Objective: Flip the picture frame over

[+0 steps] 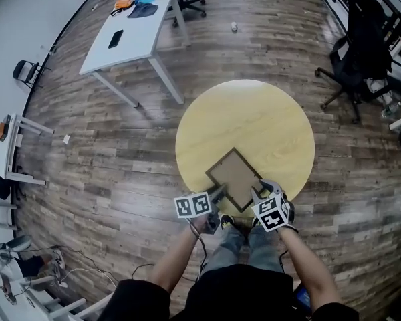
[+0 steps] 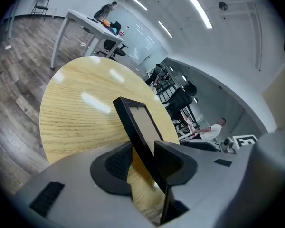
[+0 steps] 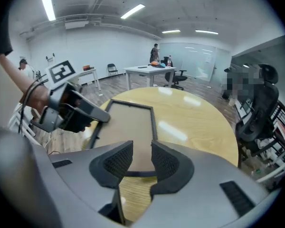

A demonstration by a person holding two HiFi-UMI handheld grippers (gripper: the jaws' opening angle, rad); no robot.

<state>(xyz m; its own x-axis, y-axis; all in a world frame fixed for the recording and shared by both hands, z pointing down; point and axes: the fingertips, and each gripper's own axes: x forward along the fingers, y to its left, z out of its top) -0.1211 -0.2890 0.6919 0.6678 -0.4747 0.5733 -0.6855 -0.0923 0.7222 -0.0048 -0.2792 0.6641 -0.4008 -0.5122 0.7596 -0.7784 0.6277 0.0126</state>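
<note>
since my left tongs [image 1: 220, 192] and right tongs [image 1: 258, 192] stand half open astride the picture frame [image 1: 235, 177], clamping nothing, a lift now could drop it.

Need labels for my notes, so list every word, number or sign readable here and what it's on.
None readable.
The left claw and right claw carry only black-and-white square markers, no words.
The frame shows no print.
Things on the desk are too small to read.
</note>
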